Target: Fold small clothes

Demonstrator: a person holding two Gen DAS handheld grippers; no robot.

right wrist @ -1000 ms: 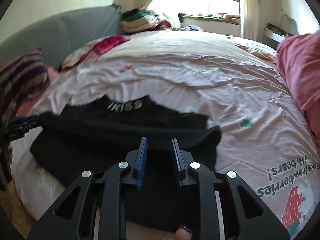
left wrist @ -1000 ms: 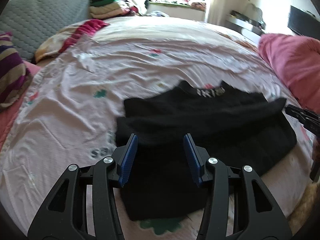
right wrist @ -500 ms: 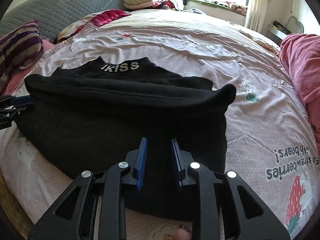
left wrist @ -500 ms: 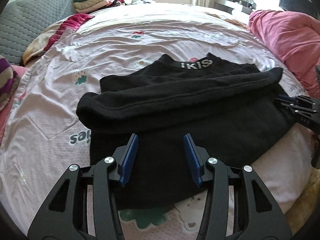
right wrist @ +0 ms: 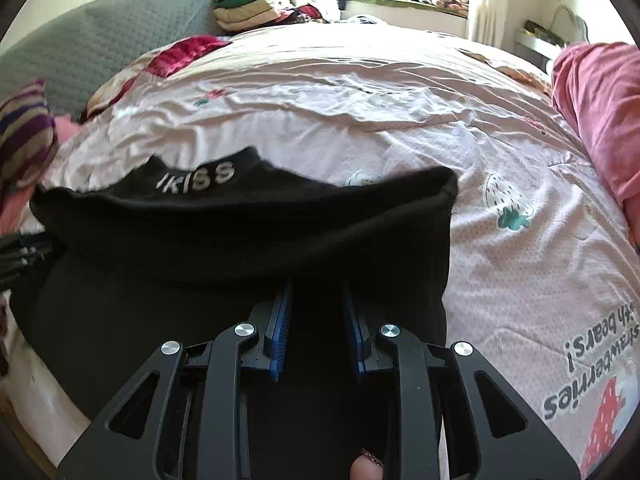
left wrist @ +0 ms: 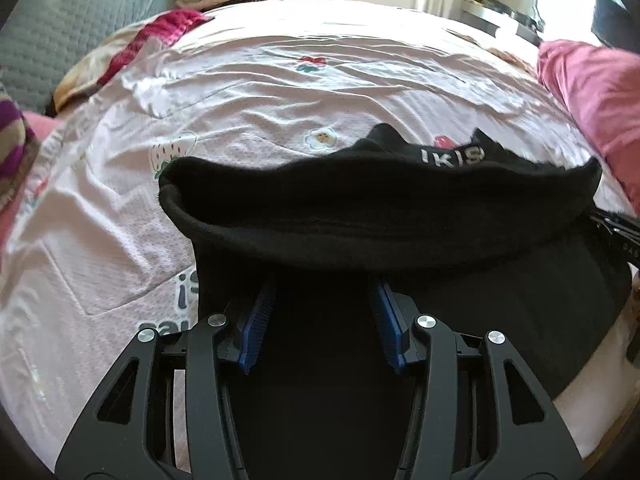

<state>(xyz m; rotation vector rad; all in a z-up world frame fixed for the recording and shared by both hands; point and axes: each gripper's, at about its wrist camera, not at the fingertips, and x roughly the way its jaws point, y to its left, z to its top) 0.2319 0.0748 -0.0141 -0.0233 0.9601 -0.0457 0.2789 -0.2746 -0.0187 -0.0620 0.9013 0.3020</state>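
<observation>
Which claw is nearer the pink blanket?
Right. The right claw is at the black top's end beside the pink blanket; the left claw is at the opposite end.

1. The garment (left wrist: 400, 208) (right wrist: 256, 224) is black, soft and fleecy, with a collar band lettered "IKISS" in white.
2. It lies on the bed, collar at the far side.
3. A thick rolled fold runs across its width, raised above the flat lower part.
4. The fold partly hides the collar lettering in the left view.
</observation>
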